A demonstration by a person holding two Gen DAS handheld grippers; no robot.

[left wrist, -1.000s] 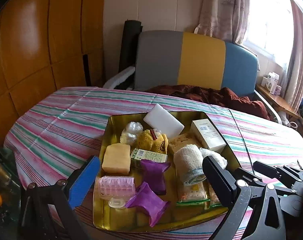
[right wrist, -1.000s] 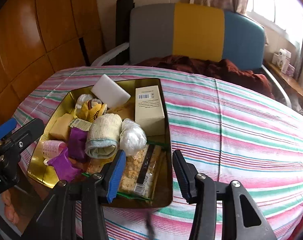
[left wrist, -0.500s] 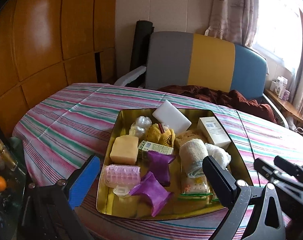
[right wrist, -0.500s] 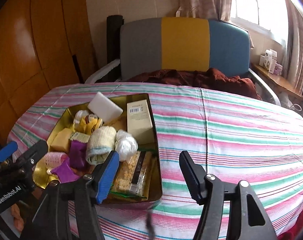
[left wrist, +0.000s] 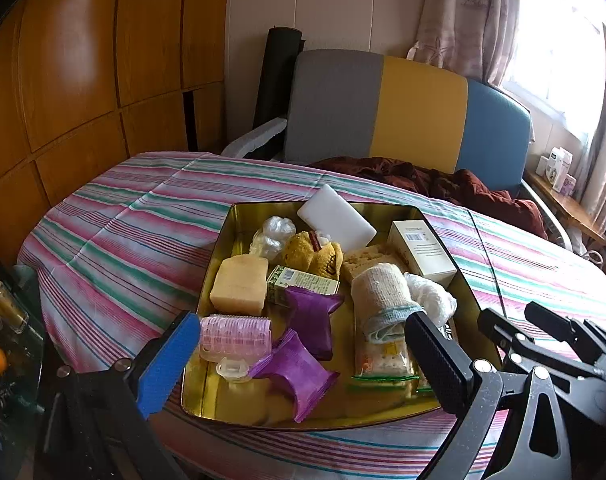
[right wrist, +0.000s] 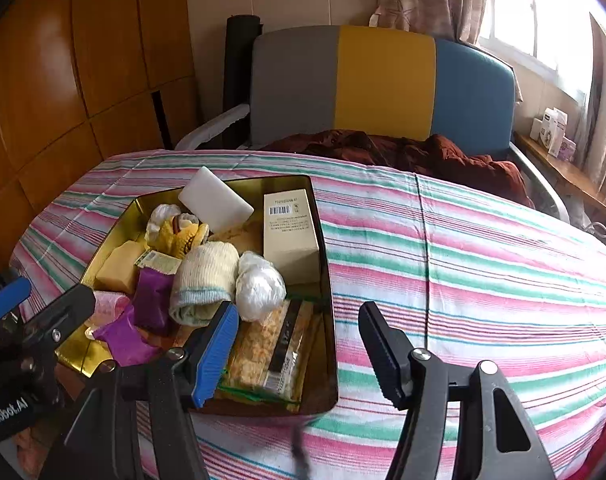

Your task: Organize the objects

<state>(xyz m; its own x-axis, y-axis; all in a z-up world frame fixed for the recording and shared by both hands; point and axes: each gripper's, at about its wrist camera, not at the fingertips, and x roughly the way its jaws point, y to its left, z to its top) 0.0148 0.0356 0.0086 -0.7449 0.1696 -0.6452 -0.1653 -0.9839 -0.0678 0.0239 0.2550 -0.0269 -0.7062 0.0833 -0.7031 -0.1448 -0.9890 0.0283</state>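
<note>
Heaping every loose thing into one gold tin tray keeps the small items corralled on the striped tablecloth — the white block leans on the far rim, the cream box lies along the right wall, and the rolled cloth, two purple packets, pink hair roller, yellow sponge and cracker packs overlap in the middle. Whether this pile is waiting to be sorted or is the sorted result cannot be told from how it lies.

Both tools hang back over the near edge with nothing between their fingers: the left gripper gapes across the tray's near half, the right gripper stands spread over the tray's right corner.

Around the table are wooden wall panels, a grey-yellow-blue chair holding what looks like a dark red blanket, and a curtained bright window.
</note>
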